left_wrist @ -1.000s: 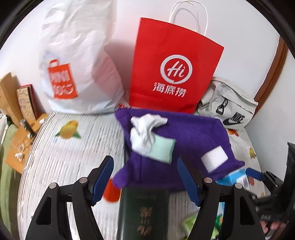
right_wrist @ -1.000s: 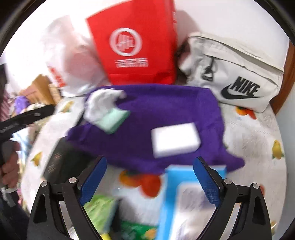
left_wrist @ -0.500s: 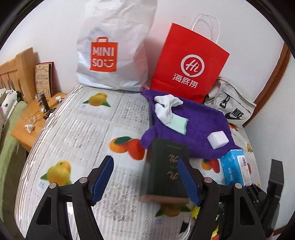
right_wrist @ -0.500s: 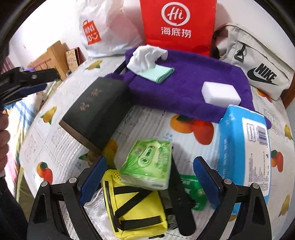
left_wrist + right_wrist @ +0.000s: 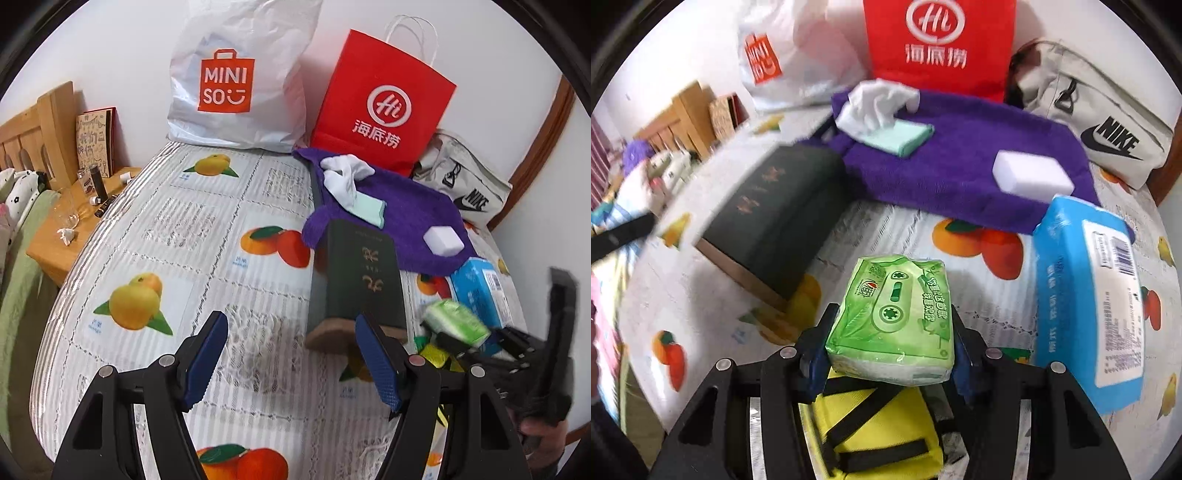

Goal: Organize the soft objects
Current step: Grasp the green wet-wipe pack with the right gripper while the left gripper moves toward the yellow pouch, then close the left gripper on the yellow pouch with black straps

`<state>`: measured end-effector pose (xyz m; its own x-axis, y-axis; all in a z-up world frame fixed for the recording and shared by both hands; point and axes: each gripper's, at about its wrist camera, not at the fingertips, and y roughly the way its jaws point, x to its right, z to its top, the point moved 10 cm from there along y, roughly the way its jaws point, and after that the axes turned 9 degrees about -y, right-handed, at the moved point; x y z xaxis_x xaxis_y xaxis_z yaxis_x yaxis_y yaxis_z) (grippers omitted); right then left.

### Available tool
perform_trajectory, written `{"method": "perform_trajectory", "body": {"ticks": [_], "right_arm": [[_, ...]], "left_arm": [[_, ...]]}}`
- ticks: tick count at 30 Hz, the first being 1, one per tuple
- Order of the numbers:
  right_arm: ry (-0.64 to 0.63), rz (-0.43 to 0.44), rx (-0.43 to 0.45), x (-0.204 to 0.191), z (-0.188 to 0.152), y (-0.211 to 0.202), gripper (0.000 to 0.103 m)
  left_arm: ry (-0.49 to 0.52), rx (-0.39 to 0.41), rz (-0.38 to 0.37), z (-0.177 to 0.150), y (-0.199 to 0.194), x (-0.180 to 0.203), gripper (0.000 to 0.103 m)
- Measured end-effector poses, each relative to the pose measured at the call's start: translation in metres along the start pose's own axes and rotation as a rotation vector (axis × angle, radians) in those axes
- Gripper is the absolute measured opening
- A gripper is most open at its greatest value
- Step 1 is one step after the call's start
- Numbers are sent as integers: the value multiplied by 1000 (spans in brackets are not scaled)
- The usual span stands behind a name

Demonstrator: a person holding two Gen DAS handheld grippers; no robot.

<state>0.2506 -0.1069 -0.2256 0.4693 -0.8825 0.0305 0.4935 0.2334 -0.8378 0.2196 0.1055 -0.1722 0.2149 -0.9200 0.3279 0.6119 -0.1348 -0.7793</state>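
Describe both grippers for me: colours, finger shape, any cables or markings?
The left gripper and the right gripper look alike: matte black angular frames with triangular cutouts, round silver pivot screws, and two flat fingers faced with dark blue textured pads. No cables or markings show. A bare hand grips the right one's black handle; no sleeve is visible.

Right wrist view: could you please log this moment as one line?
right gripper: shut on green plastic tissue pack | pack above yellow fabric pouch | left gripper: open, holding nothing

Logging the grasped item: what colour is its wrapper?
Green plastic tissue pack, clearest in right wrist view.
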Motion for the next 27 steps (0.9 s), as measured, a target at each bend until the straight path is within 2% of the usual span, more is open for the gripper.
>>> {"method": "perform_trajectory", "body": {"ticks": [7, 13, 20, 24, 27], "right_arm": [[30, -41, 131, 17, -11, -61, 54], [73, -81, 183, 39, -47, -96, 54], [119, -121, 158, 64, -99, -97, 54], [148, -127, 157, 78, -120, -94, 54], [172, -120, 151, 86, -130, -91, 54]], "left_arm": [[44, -25, -24, -25, -4, 24, 70], [102, -58, -66, -58, -4, 55, 70], [151, -130, -103, -99, 10, 92, 70], [165, -137, -128, -110, 16, 112, 70], [177, -147, -118, -117, 26, 123, 70]]}}
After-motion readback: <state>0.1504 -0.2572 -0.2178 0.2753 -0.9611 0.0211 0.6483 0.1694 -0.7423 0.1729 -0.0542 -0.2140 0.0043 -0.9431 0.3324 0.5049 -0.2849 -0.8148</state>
